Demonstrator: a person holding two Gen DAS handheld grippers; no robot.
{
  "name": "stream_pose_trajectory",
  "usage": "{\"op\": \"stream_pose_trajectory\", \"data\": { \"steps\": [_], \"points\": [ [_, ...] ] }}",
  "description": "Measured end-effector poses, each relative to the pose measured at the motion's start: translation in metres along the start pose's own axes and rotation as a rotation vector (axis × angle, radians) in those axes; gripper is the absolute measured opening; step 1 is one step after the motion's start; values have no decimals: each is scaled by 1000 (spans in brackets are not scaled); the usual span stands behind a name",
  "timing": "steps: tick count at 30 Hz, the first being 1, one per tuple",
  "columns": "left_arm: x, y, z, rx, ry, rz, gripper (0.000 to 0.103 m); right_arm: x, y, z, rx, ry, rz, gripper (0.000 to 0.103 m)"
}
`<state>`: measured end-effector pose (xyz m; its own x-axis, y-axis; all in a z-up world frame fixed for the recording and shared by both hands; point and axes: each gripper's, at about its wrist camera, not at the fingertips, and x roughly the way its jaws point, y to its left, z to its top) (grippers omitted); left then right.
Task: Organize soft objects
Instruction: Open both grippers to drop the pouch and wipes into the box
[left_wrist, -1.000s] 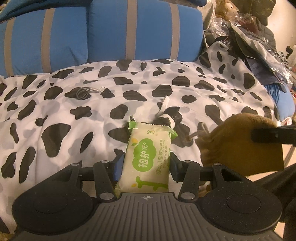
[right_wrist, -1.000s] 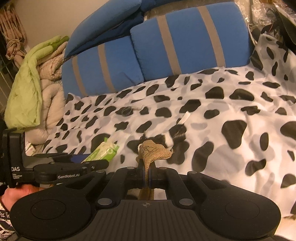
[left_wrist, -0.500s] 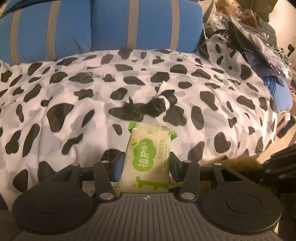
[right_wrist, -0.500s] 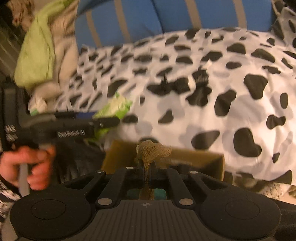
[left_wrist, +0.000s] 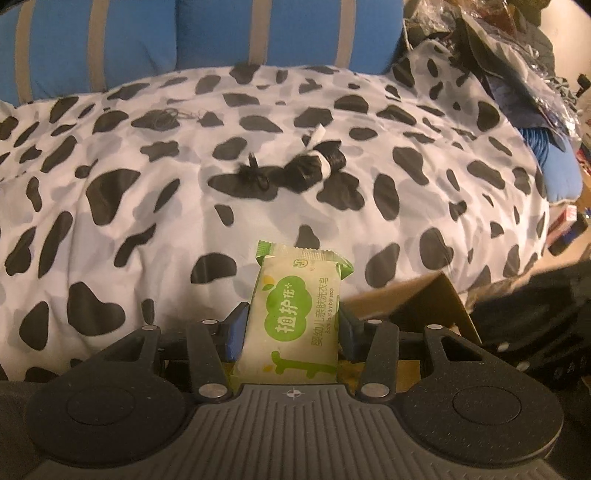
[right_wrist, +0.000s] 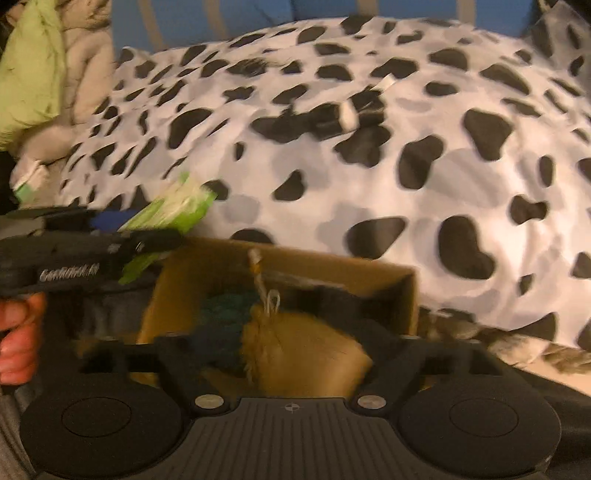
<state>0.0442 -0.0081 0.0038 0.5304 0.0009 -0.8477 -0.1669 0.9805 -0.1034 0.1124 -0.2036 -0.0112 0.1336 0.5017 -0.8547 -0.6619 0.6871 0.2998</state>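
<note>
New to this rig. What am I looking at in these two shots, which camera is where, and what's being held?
No robot here: a person holds a two-finger gripper in each hand, with a fisheye camera on each looking along its fingers. The left wrist view shows the left gripper clamped on a green soap packet above a cow-print blanket, where a dark bundle lies. The right wrist view, blurred, shows the right gripper over a cardboard box. Its jaws have just been opening and now stand wide; the tan drawstring pouch sits between them in the box, unpinched. At left there, a hand holds the other gripper.
</note>
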Motion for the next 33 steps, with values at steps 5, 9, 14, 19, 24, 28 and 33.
{"op": "stream_pose_trajectory", "data": {
  "steps": [5,9,14,19,24,28,33],
  "points": [
    [5,-7,-4,28,44,-4,48,-1,-9,1,38,-12,-30,98],
    [11,-12,-7,49,94,2,48,1,-8,2,28,-3,-44,101],
    [14,-15,-10,73,128,-5,48,2,-4,2,13,-1,-42,102],
    [26,-19,-12,95,204,-12,49,3,-4,3,15,3,-46,103],
    [32,-21,-15,111,236,12,66,4,-5,2,11,9,-51,103],
    [31,-19,-15,100,232,16,68,6,-5,3,9,12,-54,103],
    [31,-17,-14,88,231,23,68,7,-5,3,5,17,-59,103]
  ]
}}
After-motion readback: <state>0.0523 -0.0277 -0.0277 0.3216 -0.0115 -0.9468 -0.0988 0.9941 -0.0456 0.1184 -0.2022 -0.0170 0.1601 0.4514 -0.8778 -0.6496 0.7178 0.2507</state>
